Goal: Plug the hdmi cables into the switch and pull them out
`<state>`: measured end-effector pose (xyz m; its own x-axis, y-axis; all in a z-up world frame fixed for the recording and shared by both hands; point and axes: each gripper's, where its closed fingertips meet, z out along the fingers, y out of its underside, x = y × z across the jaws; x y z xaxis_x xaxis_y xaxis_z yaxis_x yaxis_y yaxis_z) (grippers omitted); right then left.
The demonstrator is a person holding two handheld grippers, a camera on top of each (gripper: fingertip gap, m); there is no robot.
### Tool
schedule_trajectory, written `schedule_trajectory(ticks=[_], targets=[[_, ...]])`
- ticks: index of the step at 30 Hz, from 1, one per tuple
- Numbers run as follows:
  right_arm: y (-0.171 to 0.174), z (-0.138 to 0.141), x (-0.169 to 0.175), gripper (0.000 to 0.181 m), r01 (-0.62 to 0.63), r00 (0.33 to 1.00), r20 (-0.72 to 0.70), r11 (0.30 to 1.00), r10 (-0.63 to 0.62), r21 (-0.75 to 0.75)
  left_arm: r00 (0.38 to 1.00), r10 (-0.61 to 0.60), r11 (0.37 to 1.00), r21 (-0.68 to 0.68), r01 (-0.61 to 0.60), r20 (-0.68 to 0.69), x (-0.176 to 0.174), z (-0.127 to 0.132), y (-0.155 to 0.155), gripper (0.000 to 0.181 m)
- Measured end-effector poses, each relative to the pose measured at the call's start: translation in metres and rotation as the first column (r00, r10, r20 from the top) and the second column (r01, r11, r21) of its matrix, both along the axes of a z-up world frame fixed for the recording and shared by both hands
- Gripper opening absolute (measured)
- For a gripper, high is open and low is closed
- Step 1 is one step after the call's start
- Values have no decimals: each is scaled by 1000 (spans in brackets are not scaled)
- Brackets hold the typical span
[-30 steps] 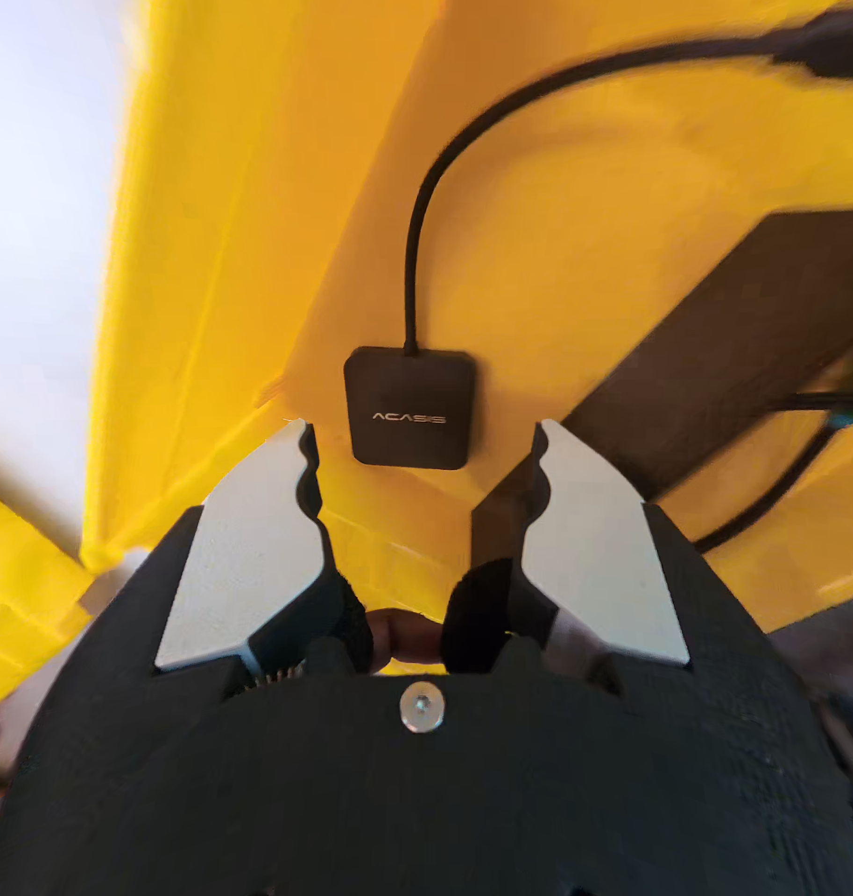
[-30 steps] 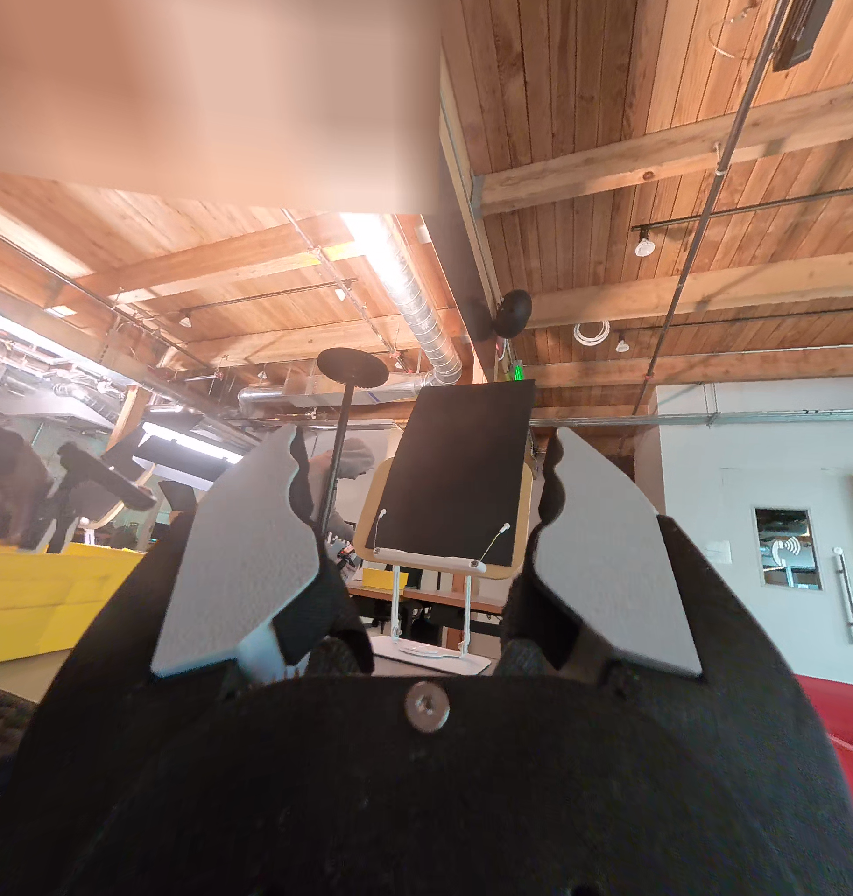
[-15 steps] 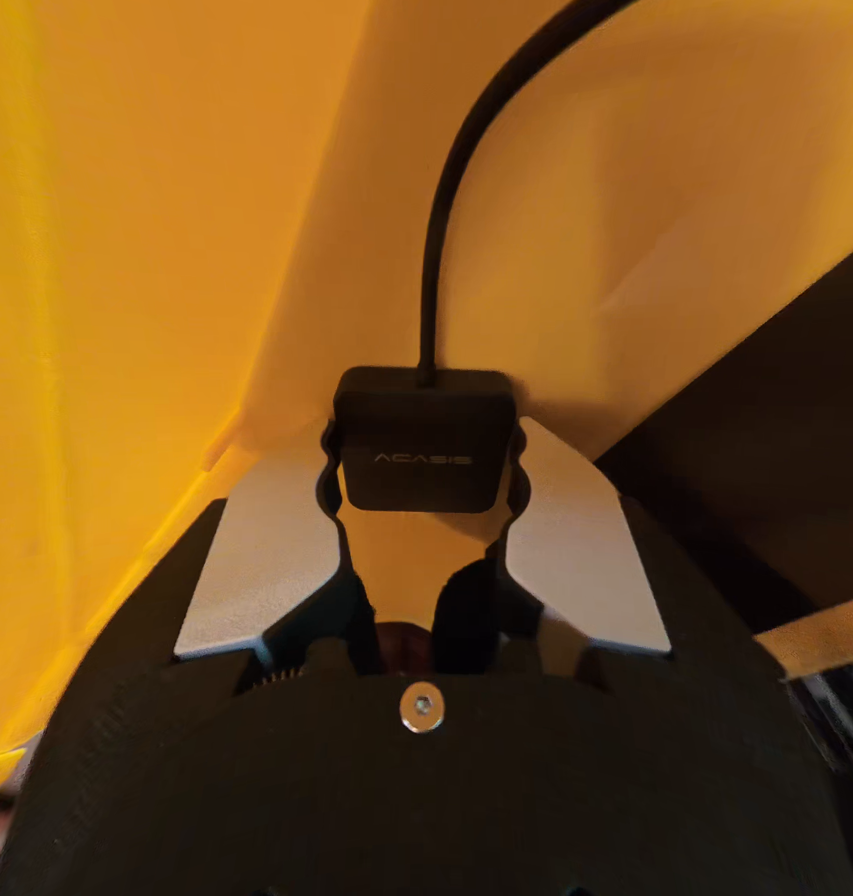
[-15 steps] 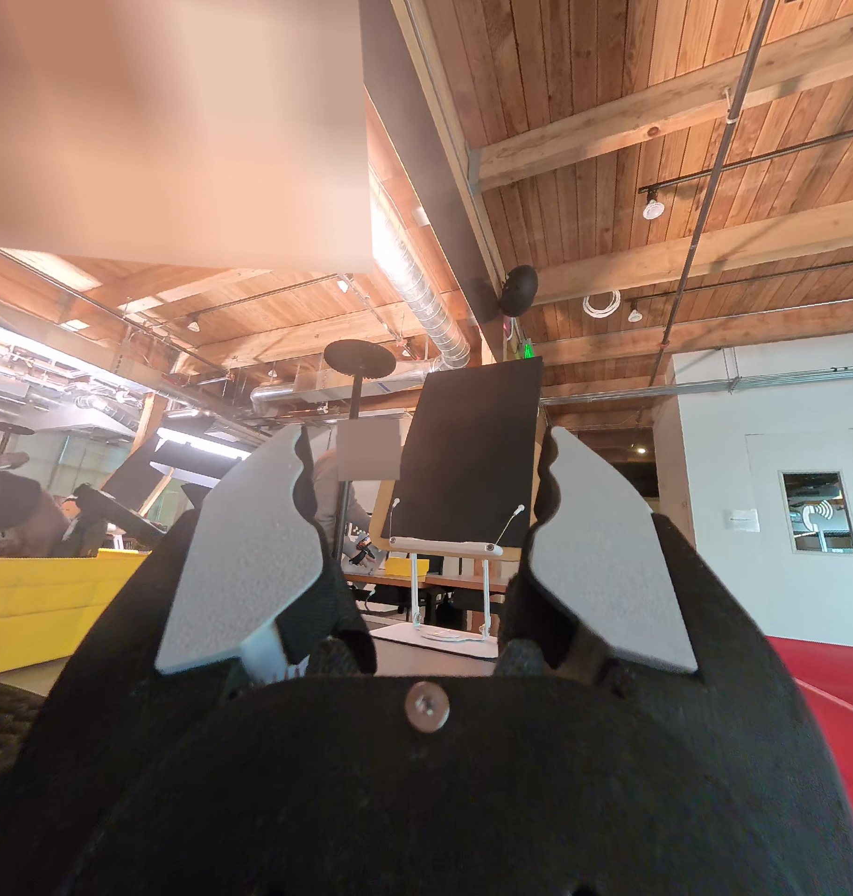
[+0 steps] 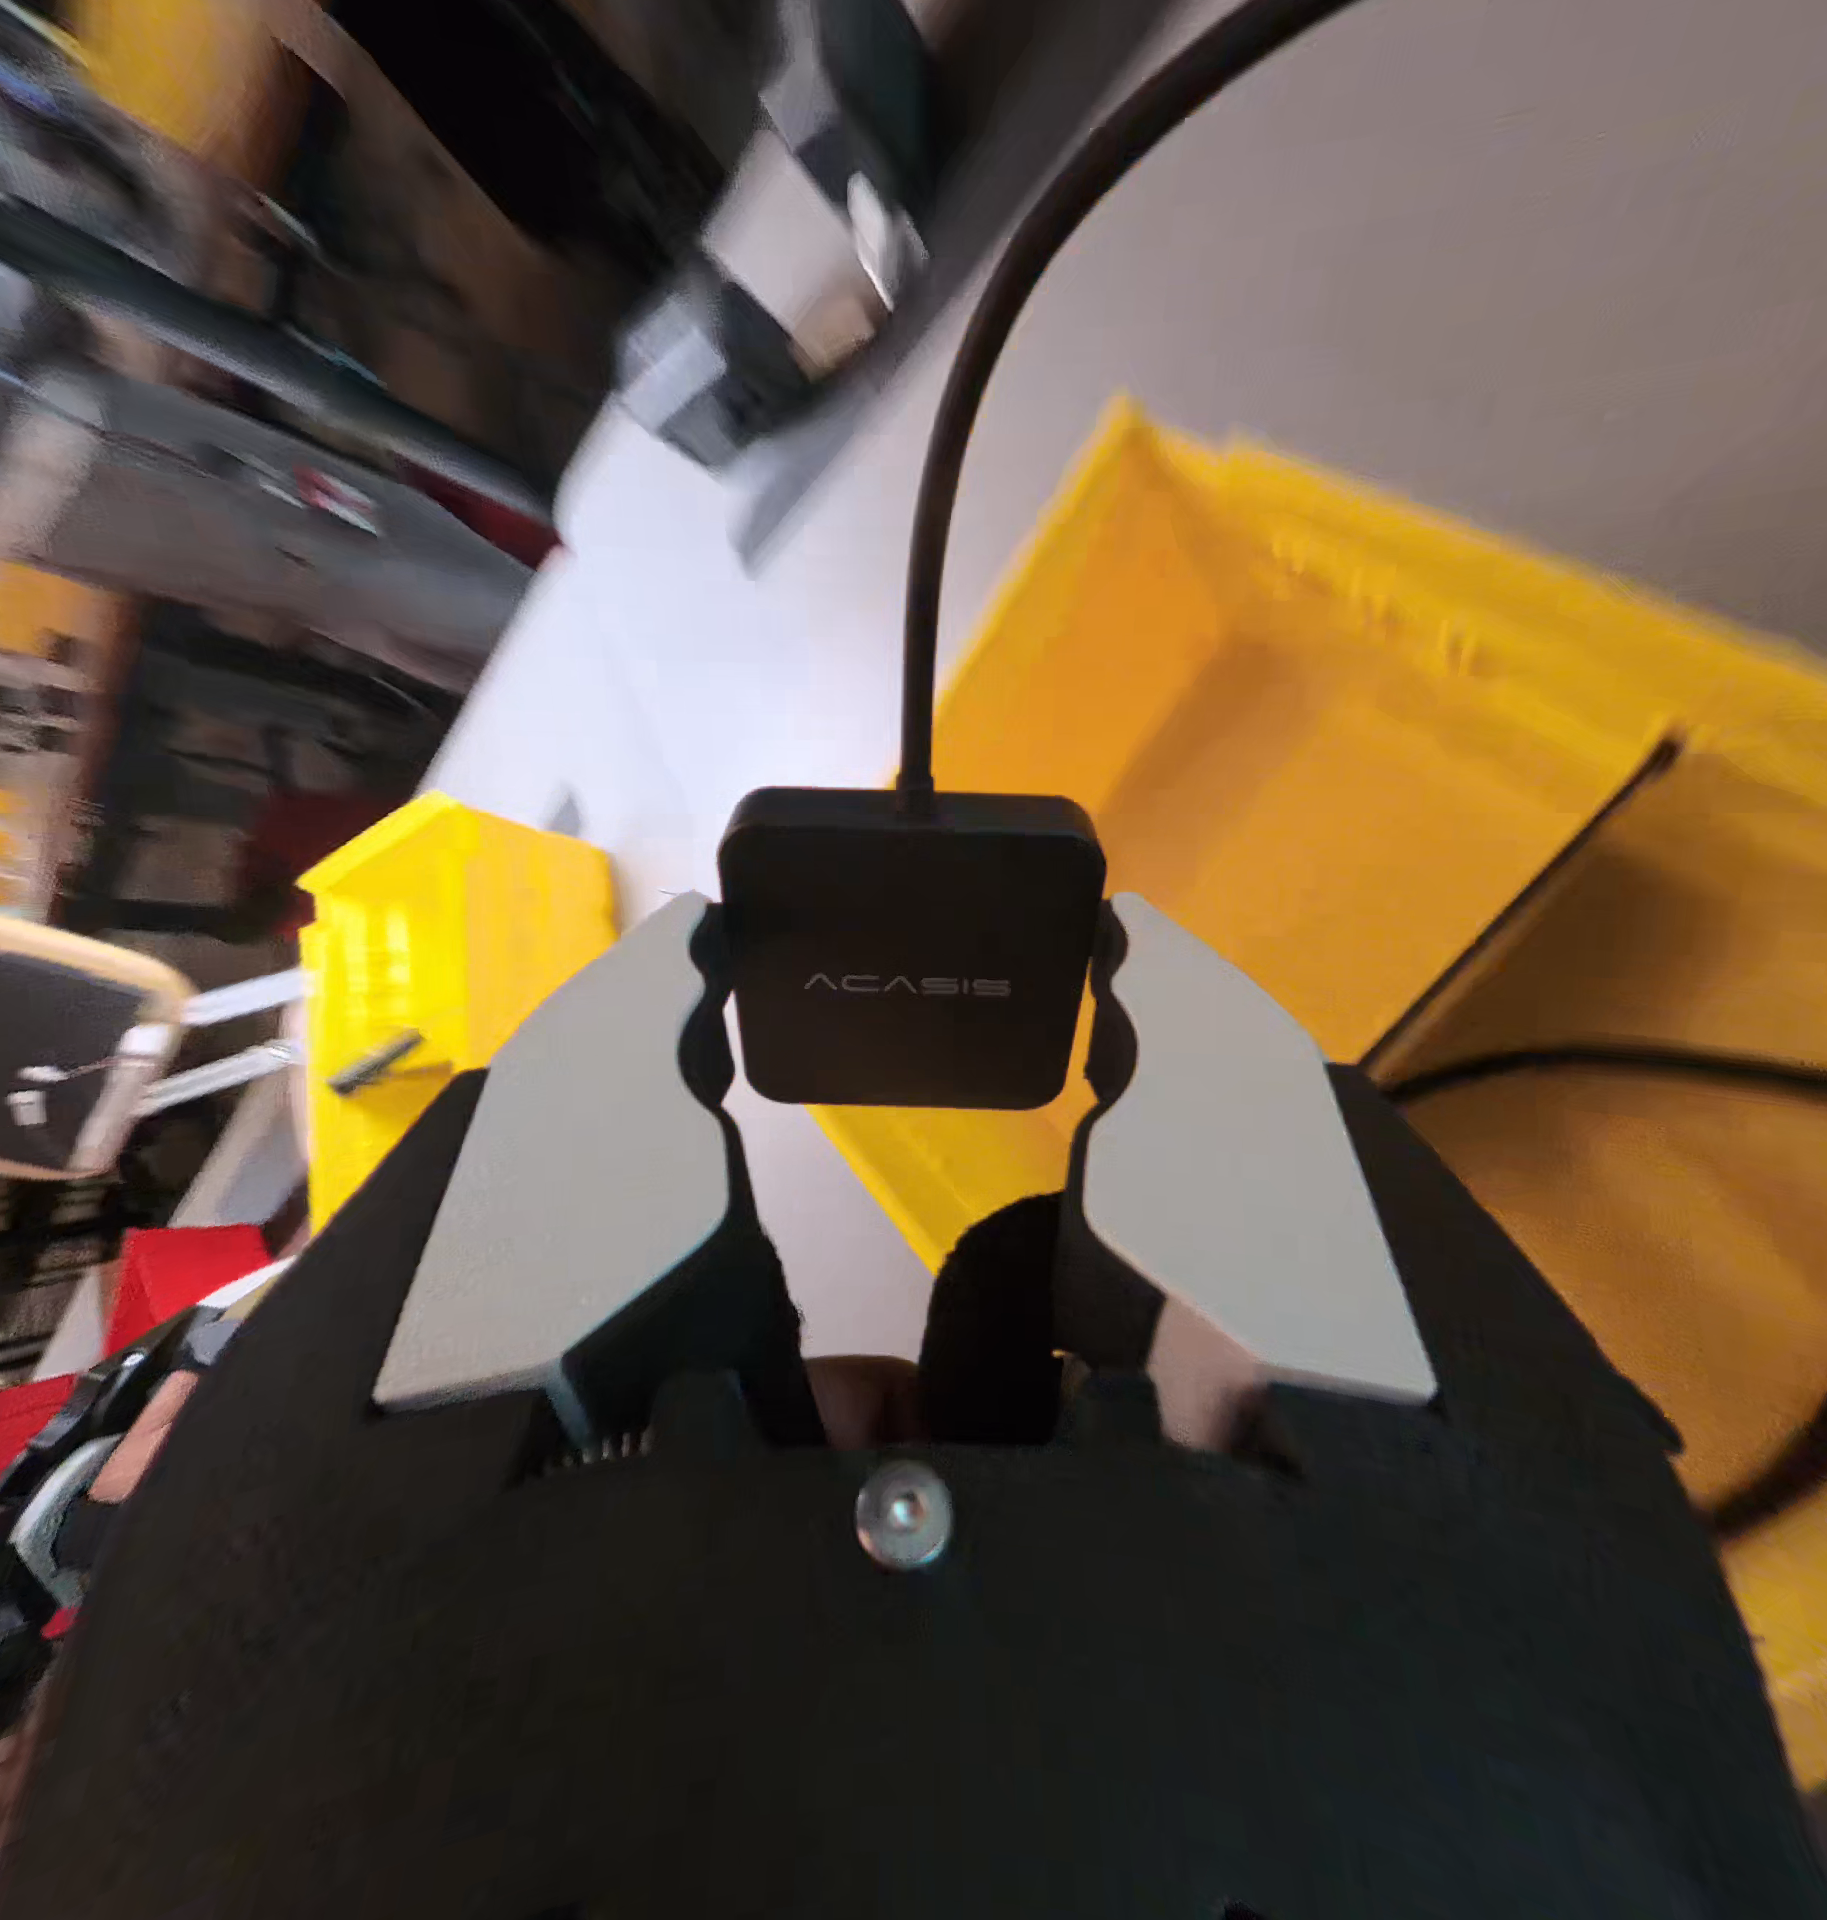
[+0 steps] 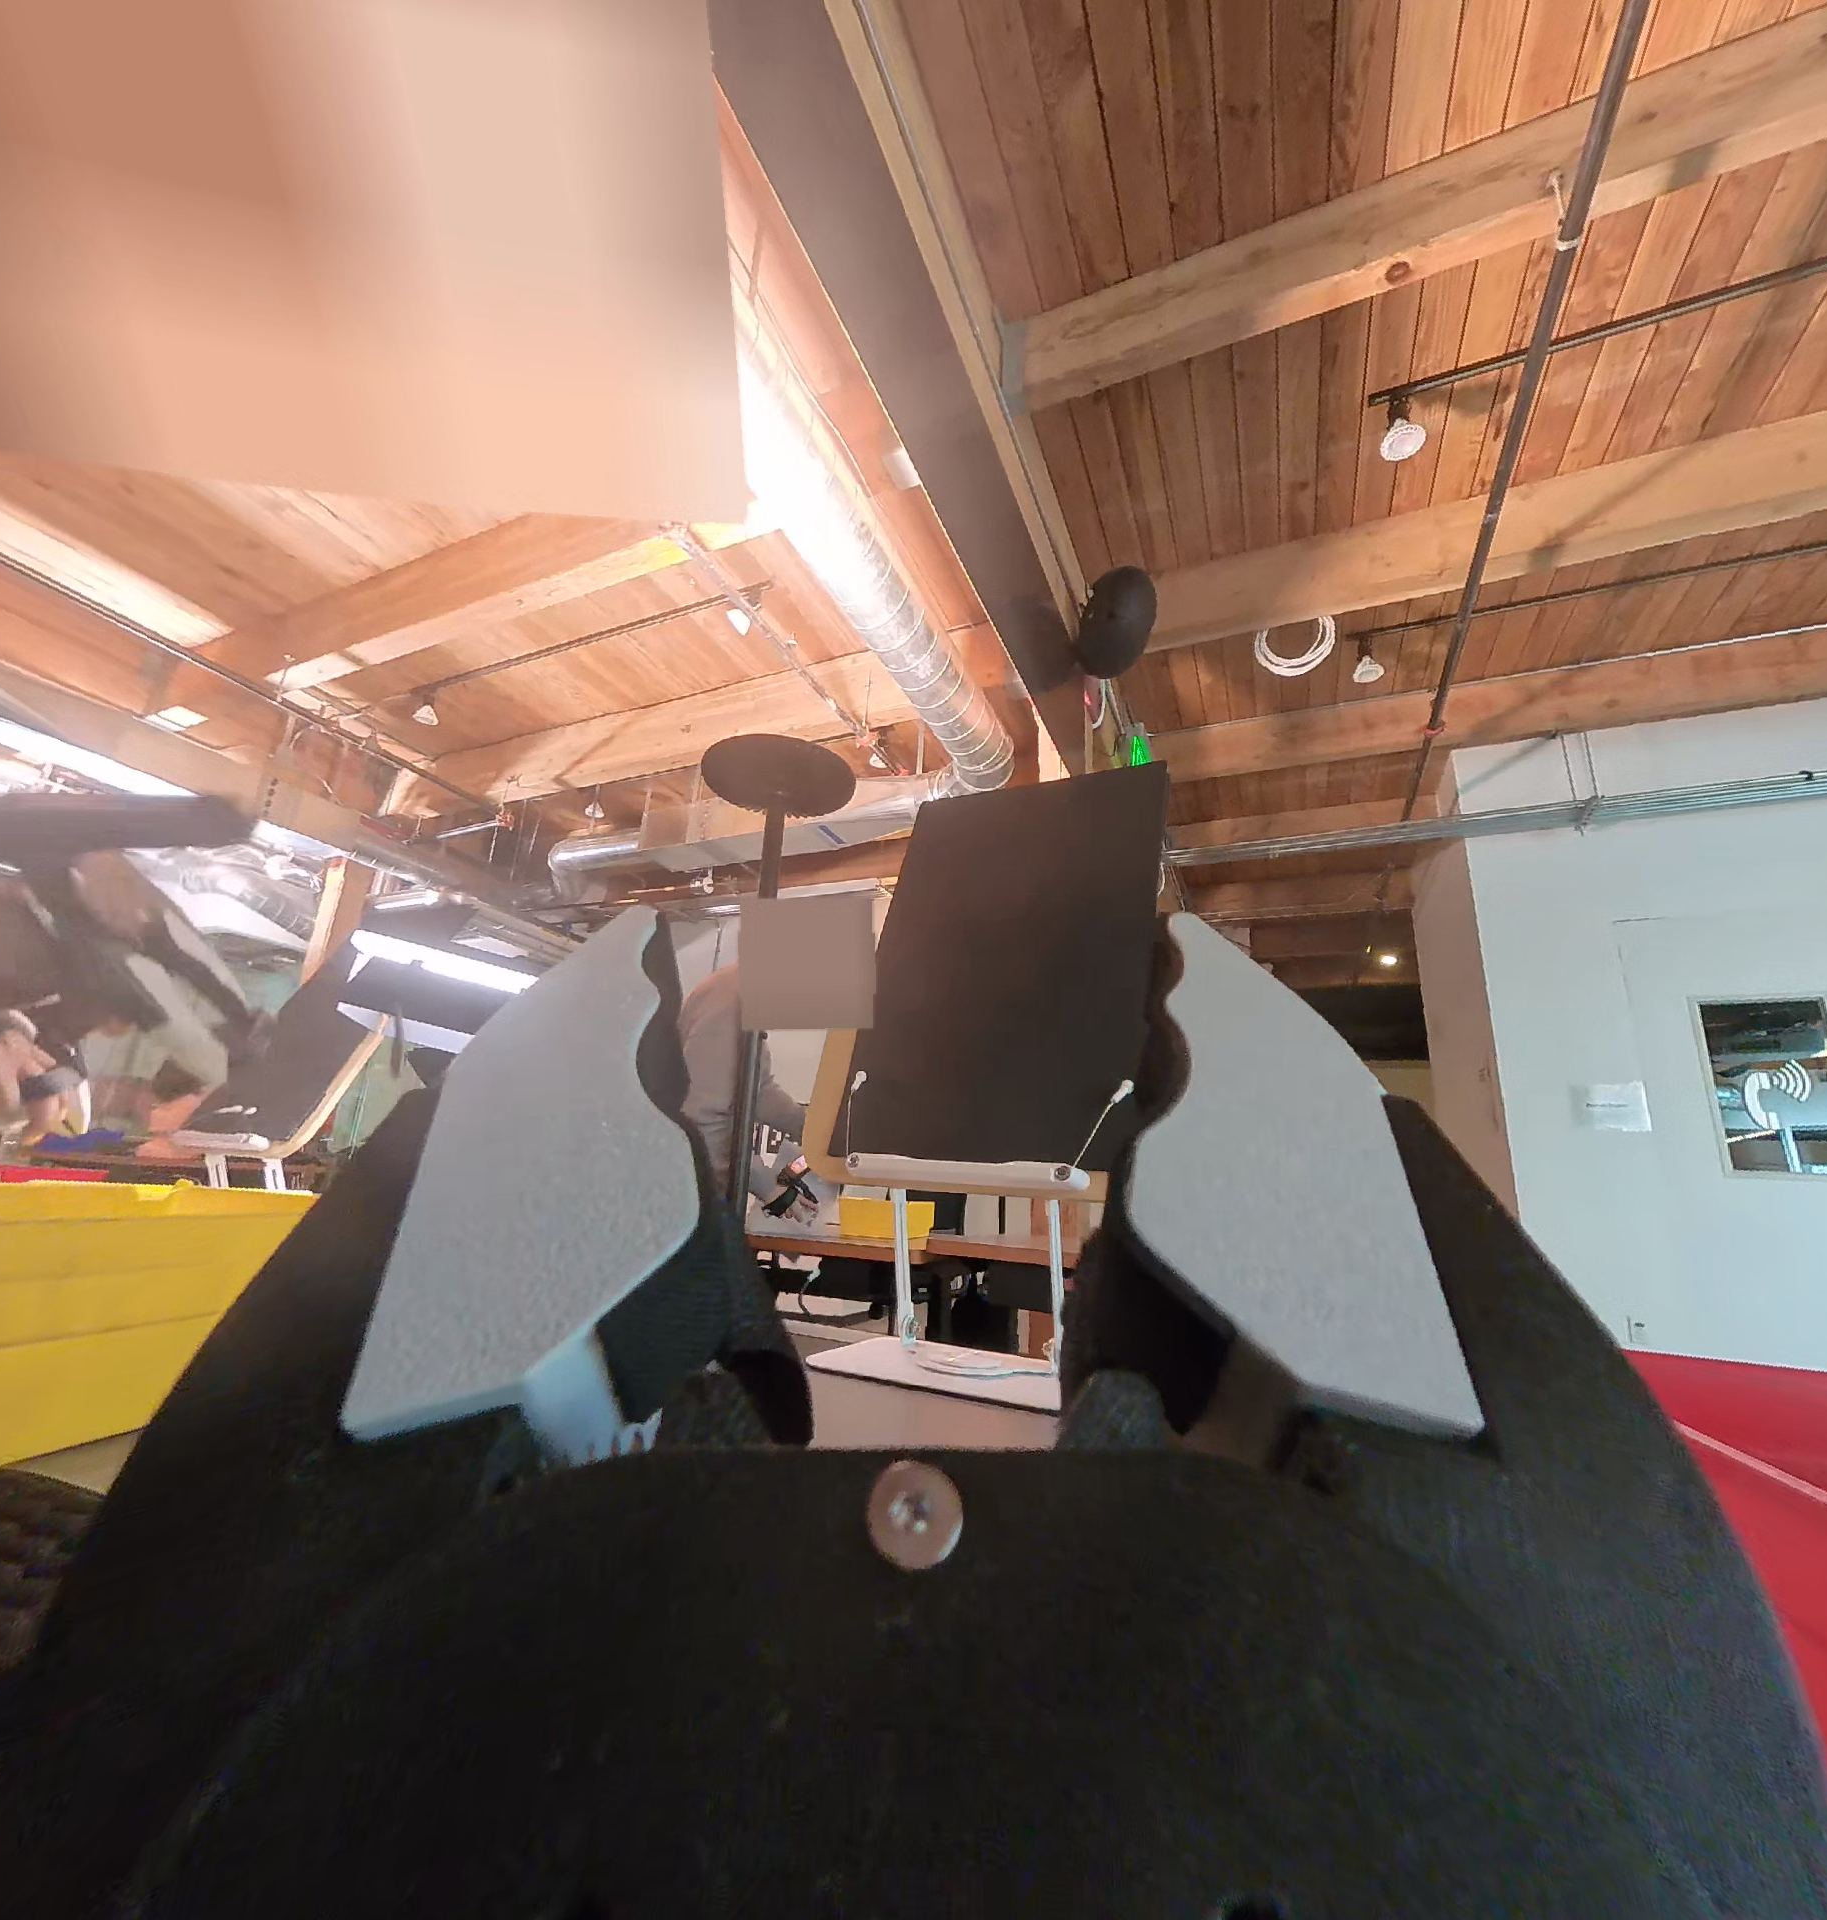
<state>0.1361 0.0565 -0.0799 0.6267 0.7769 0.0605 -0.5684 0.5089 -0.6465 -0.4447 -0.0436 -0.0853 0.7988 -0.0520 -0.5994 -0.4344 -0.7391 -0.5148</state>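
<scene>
My left gripper [image 5: 907, 925] is shut on the switch [image 5: 909, 940], a small square black box with a black cable [image 5: 940, 540] rising from its far edge. It holds the switch in the air above a yellow bin [image 5: 1408, 831]. Another black cable [image 5: 1615, 1070] lies inside that bin at the right. My right gripper [image 6: 909, 935] is open and empty, pointing up and across the room towards the wooden ceiling. No HDMI plug shows between its fingers.
A second, smaller yellow bin [image 5: 441, 935] stands at the left on the white table [image 5: 680, 665]. In the right wrist view a yellow bin [image 6: 88, 1299] is at the left, a black panel on a white stand [image 6: 1002, 987] straight ahead, red floor [image 6: 1771, 1455] at the right.
My left gripper closed on the switch inside the yellow bin and lifted it out; the view now swings fast and is blurred. My right gripper stayed open, drifting only slightly.
</scene>
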Motion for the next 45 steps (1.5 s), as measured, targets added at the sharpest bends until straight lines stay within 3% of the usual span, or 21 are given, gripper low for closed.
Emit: schedule_trajectory(ticks=[2,3,5,7,10,13,15,17,22,24,29,34,37,39,40,42,43,45], targets=[[-1,0,0,85,-4,1000,1,1000,4,3,1000,-13,963,269,16,-12,27,40,0,66],[-2,0,-1,85,-6,1000,3,1000,6,6,999,-42,914,404,32,14,46,55,-1,66],[-3,0,-1,84,-8,1000,7,1000,8,13,981,-163,782,620,63,105,90,74,-5,66],[-6,0,-2,84,-4,1000,17,1000,4,25,919,-334,628,777,50,211,136,80,-12,66],[-10,0,-5,83,4,999,39,999,-6,54,702,-607,440,893,-93,372,199,76,-19,66],[-17,-1,-11,81,1,997,73,996,-8,92,375,-829,342,907,-245,414,263,70,-21,66],[-20,-2,-15,80,2,995,97,993,-13,115,169,-894,344,878,-333,415,298,64,-18,66],[-23,-3,-19,80,13,992,124,991,-30,137,10,-911,367,821,-437,413,320,54,-13,66],[-42,-8,-36,80,-25,974,224,971,-30,240,-371,-841,541,626,-561,394,362,23,4,66],[-57,-15,-54,80,-88,949,315,953,-8,290,-463,-800,597,585,-549,382,378,15,8,66],[-96,-26,-99,68,-244,881,466,922,81,301,-523,-728,680,563,-469,444,417,-4,21,67],[-100,-30,-125,49,-224,828,560,905,-20,362,-561,-671,733,549,-402,485,442,-20,24,66],[-97,-28,-125,15,-212,817,575,910,-36,358,-560,-653,746,559,-361,510,450,-25,23,67],[-94,-30,-123,15,-210,799,600,919,-36,334,-549,-642,755,564,-334,534,452,-27,24,67],[-89,-29,-119,14,-187,797,601,925,-55,332,-519,-651,751,569,-336,553,449,-28,26,65],[-74,-25,-104,14,-84,794,585,924,-164,374,-394,-728,686,610,-397,561,429,-23,26,73],[-63,-24,-95,14,-28,777,590,923,-221,383,-296,-761,647,641,-412,577,417,-20,25,83],[-40,-34,-79,14,62,687,653,920,-320,386,-23,-821,535,754,-381,571,395,-8,16,90]])
